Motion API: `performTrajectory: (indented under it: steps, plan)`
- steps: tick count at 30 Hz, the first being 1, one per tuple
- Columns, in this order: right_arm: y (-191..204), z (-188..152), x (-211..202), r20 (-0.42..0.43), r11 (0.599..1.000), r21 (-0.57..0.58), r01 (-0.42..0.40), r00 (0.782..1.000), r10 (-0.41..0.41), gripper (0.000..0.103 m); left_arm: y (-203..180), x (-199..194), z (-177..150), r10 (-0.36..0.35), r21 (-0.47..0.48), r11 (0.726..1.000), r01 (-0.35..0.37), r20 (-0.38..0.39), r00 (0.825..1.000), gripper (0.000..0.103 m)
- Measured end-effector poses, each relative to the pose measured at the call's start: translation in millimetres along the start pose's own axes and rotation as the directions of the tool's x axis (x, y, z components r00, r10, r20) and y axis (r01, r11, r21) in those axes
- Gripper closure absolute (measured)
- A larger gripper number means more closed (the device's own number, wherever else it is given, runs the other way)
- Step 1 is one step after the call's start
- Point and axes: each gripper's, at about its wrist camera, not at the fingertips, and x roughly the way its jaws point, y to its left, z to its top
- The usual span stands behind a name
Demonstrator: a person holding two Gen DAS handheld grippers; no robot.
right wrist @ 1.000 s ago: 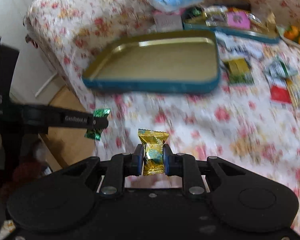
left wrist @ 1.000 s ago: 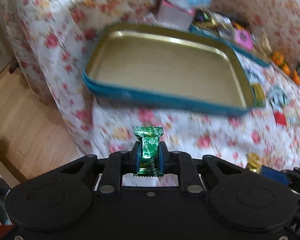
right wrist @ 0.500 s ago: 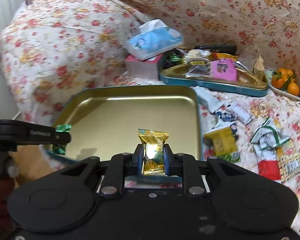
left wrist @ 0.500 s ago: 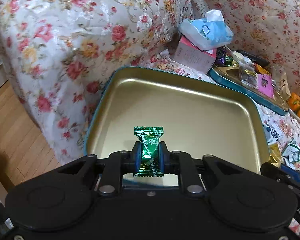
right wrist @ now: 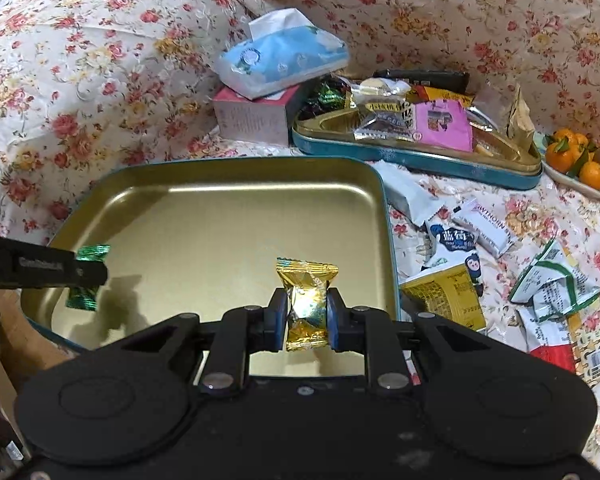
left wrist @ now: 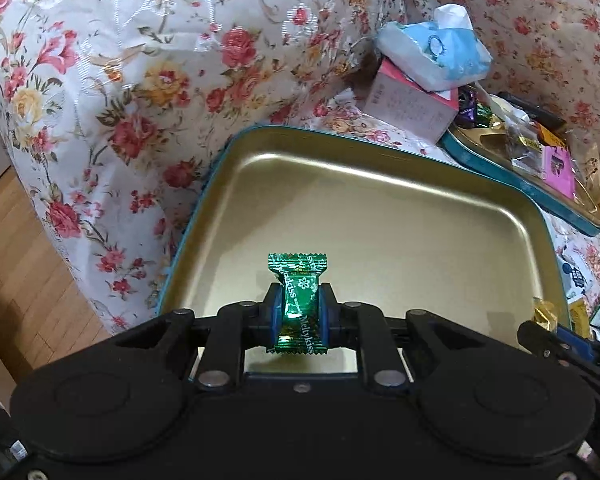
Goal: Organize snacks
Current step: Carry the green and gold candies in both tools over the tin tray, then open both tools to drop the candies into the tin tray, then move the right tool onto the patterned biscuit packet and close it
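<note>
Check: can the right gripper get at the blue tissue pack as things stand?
Probably not yet. The right gripper is shut on a gold candy, so the jaws are occupied. The tissue pack lies uncovered beyond the gold tray.

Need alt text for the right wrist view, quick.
The right gripper pinches a gold-wrapped candy above the empty gold tray. At left, the left gripper holds a green candy over the same tray; loose snack packets lie right.

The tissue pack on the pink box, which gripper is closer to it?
Hard to call. The tissue pack lies beyond the tray's far rim; left gripper and right gripper both sit at its near end.
</note>
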Motion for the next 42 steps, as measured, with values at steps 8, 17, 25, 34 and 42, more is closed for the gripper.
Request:
performTrajectory:
  steps: [8, 17, 25, 34, 42]
  plan:
    - [-3, -1, -2, 0.006, 0.999, 0.034, -0.005, 1.000, 0.005, 0.076, -6, -5, -2, 0.010, 0.028, 1.000, -0.011, 0.011, 1.000, 0.069]
    - [-18, -7, -39, 0.066, 0.997, 0.075, -0.006, 0.998, 0.001, 0.072, -23, -35, -12, -0.009, 0.052, 0.999, 0.007, 0.037, 0.999, 0.069]
    - [-51, -42, -81, 0.074, 0.988, 0.149, 0.035, 0.996, -0.047, 0.070, -62, -55, -46, -0.054, 0.133, 0.990, 0.053, 0.007, 0.998, 0.069]
    - [-109, -94, -106, 0.033, 0.958, 0.253, 0.133, 0.989, -0.146, 0.070, -127, -61, -86, -0.145, 0.254, 0.954, 0.157, -0.067, 0.987, 0.069]
    - [-153, -116, -113, 0.018, 0.921, 0.342, 0.186, 0.979, -0.204, 0.070, -178, -64, -102, -0.213, 0.351, 0.910, 0.222, -0.067, 0.975, 0.069]
